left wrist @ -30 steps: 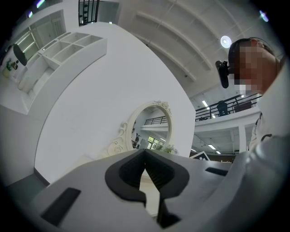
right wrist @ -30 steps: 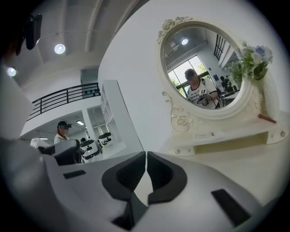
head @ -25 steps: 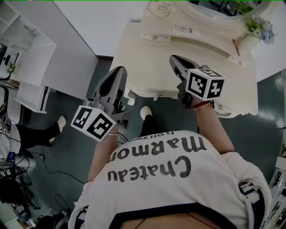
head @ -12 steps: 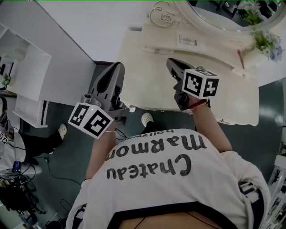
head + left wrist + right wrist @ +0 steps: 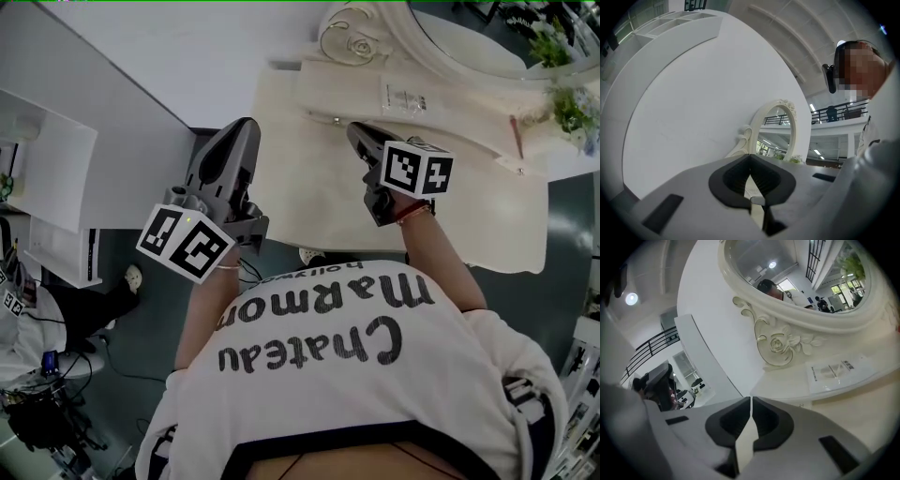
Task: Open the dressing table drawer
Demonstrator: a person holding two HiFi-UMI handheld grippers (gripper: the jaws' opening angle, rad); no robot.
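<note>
- Dressing table (image 5: 300, 192) lies under the right gripper (image 5: 355, 131), which tips down a bit, fingers together.
- Left gripper (image 5: 246, 129) points level beside it, fingers together.

Here's the cream dressing table (image 5: 309, 178), with its oval mirror (image 5: 464, 52) in a carved scroll frame standing at the back. Right under the mirror a raised tier (image 5: 450, 117) runs across the top, and a white printed card (image 5: 405, 94) lies flat on it. Off to the mirror's right stands a bunch of flowers (image 5: 570, 108), and a thin reddish stick (image 5: 515, 137), possibly a pencil, lies close beside them.
</note>
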